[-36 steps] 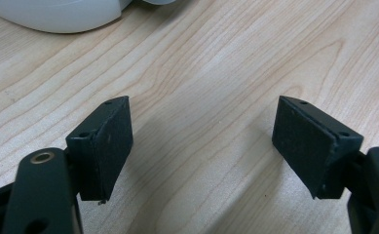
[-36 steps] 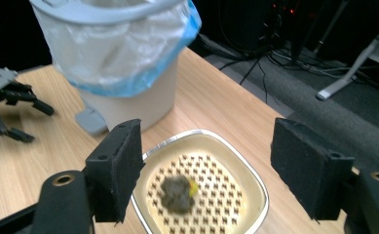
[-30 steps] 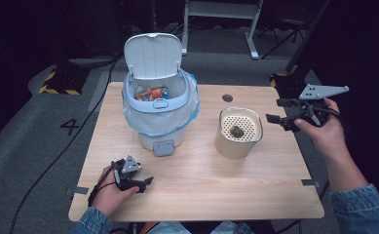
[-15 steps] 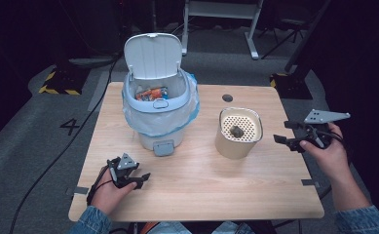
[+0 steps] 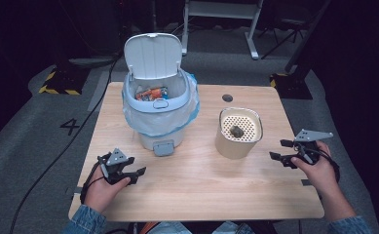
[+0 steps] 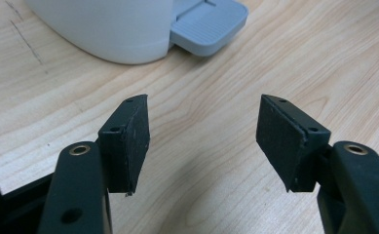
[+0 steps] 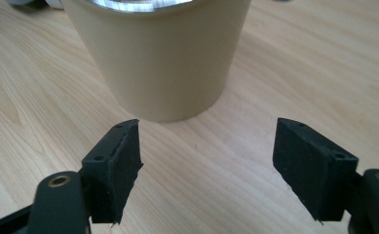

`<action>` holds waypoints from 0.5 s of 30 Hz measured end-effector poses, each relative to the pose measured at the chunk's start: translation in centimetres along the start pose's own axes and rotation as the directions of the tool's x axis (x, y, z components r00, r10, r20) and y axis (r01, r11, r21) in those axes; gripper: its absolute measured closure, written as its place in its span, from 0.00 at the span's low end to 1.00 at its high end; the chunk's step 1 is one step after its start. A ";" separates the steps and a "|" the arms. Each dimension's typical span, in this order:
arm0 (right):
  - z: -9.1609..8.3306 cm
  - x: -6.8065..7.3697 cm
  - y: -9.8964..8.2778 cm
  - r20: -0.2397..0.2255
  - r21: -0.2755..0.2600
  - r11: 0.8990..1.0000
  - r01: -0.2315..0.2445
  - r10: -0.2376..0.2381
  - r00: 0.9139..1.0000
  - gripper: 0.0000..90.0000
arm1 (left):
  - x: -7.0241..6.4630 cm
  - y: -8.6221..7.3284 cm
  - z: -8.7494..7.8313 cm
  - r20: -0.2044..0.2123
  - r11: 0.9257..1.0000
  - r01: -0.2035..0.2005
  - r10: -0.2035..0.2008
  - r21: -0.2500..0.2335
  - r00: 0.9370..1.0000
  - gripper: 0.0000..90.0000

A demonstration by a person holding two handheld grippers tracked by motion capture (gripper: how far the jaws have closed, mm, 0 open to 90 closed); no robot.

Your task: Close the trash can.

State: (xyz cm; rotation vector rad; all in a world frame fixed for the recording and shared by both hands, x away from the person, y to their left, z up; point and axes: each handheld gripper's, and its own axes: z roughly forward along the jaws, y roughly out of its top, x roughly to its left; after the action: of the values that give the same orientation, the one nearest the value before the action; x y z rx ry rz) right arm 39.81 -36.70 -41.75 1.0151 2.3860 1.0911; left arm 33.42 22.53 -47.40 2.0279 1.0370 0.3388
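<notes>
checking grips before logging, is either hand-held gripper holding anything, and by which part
Nothing is held. The left hand-held gripper and right hand-held gripper both stand open over bare table.

Both hands rest low and well apart, the left tool (image 5: 137, 172) and right tool (image 5: 278, 149) gaping with nothing between their jaws.

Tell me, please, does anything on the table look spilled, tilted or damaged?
Nothing stands out. The bin stands upright with its lid raised and its liner folded over the rim; the beige cup is upright too. No spill shows on the table.

overhead forward-down, two close tabletop (image 5: 201, 180) views
</notes>
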 end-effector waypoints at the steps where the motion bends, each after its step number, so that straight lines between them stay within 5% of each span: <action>1: 0.3 0.0 -0.5 -0.002 0.003 1.000 -0.008 0.008 1.000 0.29 | 0.0 0.1 -0.1 0.000 1.000 0.003 -0.003 -0.003 1.000 0.42; 15: 4.3 0.7 -5.6 0.005 0.040 0.999 -0.028 0.028 1.000 0.25 | 0.3 1.3 -1.3 0.037 0.995 0.053 -0.050 -0.079 0.998 0.42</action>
State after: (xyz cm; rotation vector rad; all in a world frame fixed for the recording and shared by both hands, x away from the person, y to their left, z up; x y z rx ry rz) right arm 38.99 -36.49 -48.78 1.0665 2.4058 1.0536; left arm 33.65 23.04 -45.59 1.9254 1.0362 0.3116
